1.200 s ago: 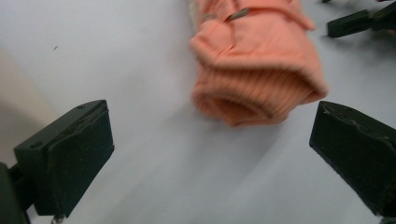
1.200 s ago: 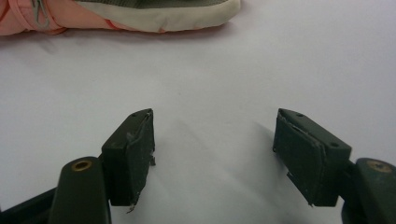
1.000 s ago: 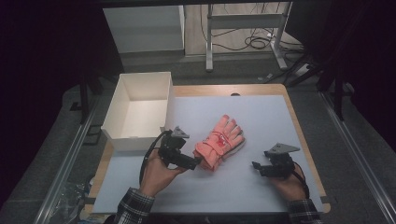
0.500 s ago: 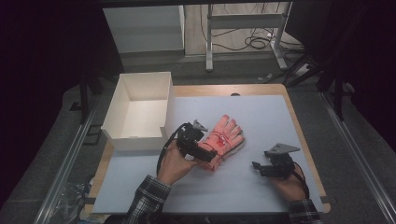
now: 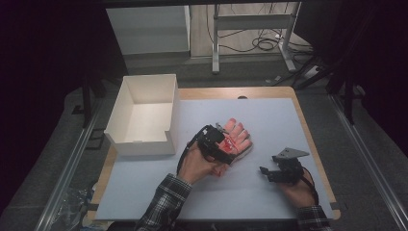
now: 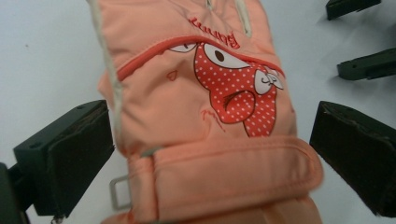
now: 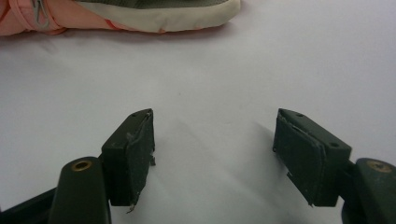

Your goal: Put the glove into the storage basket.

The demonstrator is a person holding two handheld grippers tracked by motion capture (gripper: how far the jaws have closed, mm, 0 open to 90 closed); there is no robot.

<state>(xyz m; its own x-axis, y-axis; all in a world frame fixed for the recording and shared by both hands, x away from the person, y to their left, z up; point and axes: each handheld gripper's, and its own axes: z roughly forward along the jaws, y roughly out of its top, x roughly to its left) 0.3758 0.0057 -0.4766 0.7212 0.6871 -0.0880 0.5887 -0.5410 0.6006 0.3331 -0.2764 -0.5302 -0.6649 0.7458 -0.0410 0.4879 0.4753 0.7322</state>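
A peach glove (image 5: 236, 136) with a red polka-dot cartoon lies flat in the middle of the white sheet. My left gripper (image 5: 225, 147) hangs low over the glove's wrist end. In the left gripper view the glove (image 6: 201, 116) and its wrist strap lie between the two pads of the left gripper (image 6: 210, 158), which stands open around them without squeezing. My right gripper (image 5: 266, 172) rests to the right of the glove, open, with bare sheet between its fingers (image 7: 212, 154). Its view catches the glove's edge (image 7: 28, 21) at the top left.
An open white box (image 5: 115, 120) stands at the table's left, close to the glove. The white sheet (image 5: 269, 115) covers a wooden table top. Beyond the far edge the floor holds desk legs and cables (image 5: 260, 43).
My left gripper has moved right from beside the glove's cuff to over the glove, and sunk a little. The right gripper and the glove have kept still.
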